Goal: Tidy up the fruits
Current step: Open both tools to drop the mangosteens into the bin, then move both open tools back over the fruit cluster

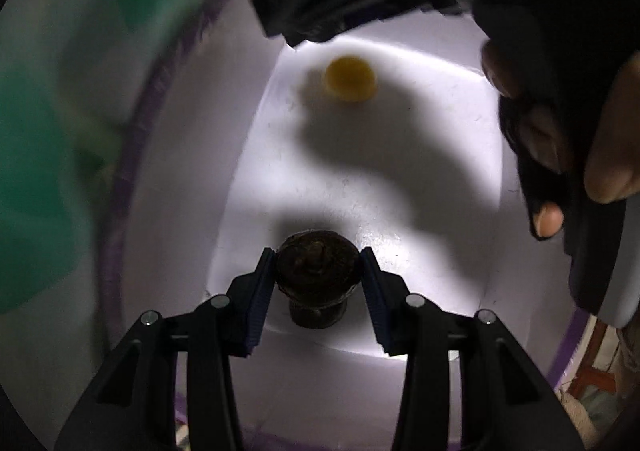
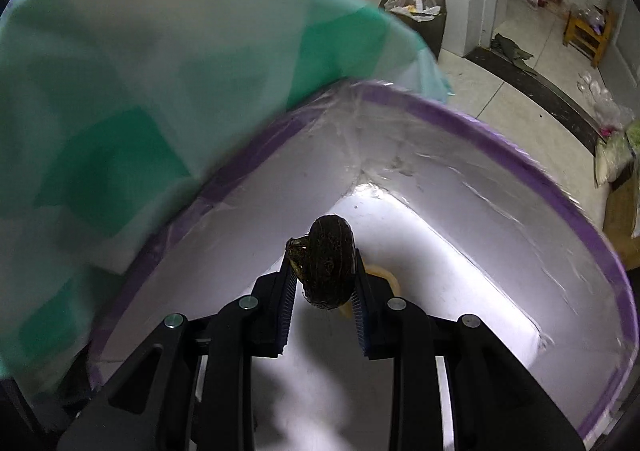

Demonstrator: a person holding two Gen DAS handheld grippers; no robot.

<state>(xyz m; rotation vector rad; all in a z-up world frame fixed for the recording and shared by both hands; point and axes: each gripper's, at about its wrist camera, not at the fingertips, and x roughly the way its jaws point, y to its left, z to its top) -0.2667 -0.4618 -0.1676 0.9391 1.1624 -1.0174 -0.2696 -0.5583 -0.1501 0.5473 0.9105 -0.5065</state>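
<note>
Both grippers hang inside a white box with a purple rim (image 1: pixel 132 155). My left gripper (image 1: pixel 318 265) points straight down and is shut on a dark brown, rough round fruit (image 1: pixel 318 263) with a short stem on top, just above the box floor. A yellow round fruit (image 1: pixel 350 79) lies loose on the floor further in. In the right wrist view my right gripper (image 2: pixel 322 271) is shut on another dark brown fruit (image 2: pixel 330 263), tilted down over the box (image 2: pixel 520 155). The yellow fruit (image 2: pixel 384 275) peeks out behind its right finger.
A green-and-white checked cloth (image 2: pixel 140 91) covers the surface left of the box. The right gripper's body and a person's fingers (image 1: pixel 540 139) fill the upper right of the left wrist view. Beyond the box lie a tiled floor, a bin (image 2: pixel 416 15) and a wooden stool (image 2: pixel 588 31).
</note>
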